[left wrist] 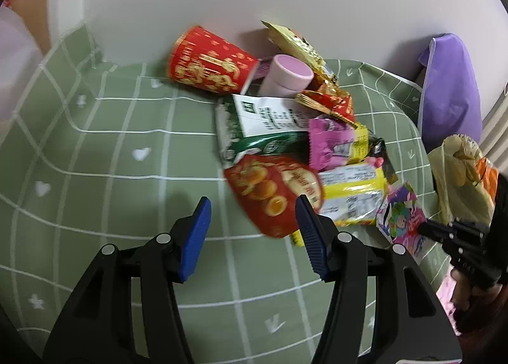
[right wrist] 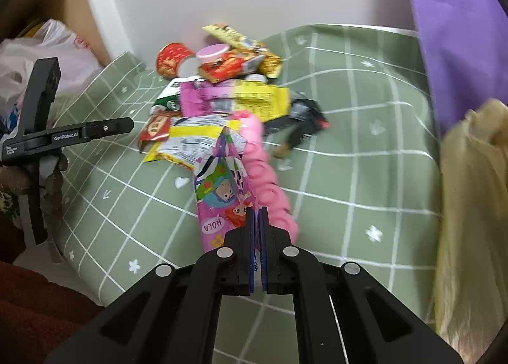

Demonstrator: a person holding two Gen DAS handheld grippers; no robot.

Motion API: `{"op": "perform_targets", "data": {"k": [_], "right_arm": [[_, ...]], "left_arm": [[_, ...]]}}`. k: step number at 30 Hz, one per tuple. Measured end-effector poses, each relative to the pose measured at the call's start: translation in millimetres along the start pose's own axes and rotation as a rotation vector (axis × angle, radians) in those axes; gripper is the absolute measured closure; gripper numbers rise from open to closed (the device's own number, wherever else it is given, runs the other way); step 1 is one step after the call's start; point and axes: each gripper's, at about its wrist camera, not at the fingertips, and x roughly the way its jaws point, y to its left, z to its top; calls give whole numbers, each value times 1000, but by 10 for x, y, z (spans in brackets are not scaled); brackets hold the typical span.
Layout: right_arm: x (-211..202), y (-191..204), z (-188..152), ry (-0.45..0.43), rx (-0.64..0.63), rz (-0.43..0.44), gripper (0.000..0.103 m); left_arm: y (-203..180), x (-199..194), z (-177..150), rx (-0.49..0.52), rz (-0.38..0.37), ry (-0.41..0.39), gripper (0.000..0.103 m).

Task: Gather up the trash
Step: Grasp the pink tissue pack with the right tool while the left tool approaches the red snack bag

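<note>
A heap of trash lies on the green checked tablecloth (left wrist: 111, 148): a red paper cup (left wrist: 208, 61) on its side, a pink tub (left wrist: 285, 75), a green and white carton (left wrist: 263, 127), a red snack packet (left wrist: 270, 189) and yellow wrappers (left wrist: 352, 186). My left gripper (left wrist: 254, 230) is open, its right finger beside the red snack packet. My right gripper (right wrist: 257, 246) is shut on a pink cartoon wrapper (right wrist: 222, 195), held at the near edge of the heap. That wrapper also shows in the left wrist view (left wrist: 401, 215).
A yellowish plastic bag (right wrist: 470, 205) hangs at the right, with a purple bag (right wrist: 457, 30) behind it. A white plastic bag (right wrist: 50, 59) sits off the table's left edge. A white wall stands behind the heap. The left gripper's body (right wrist: 63, 138) shows at left.
</note>
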Motion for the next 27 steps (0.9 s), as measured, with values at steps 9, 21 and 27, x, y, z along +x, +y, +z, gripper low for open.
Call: {"op": "perform_targets", "data": {"k": [9, 21, 27], "right_arm": [[-182, -353, -97, -47, 154, -126, 98], [-102, -474, -106, -66, 233, -75, 47], [101, -506, -47, -37, 179, -160, 47]], "left_arm": [[-137, 377, 232, -29, 74, 51, 51], [-142, 118, -25, 107, 167, 53, 51], [45, -71, -25, 18, 38, 10, 51]]}}
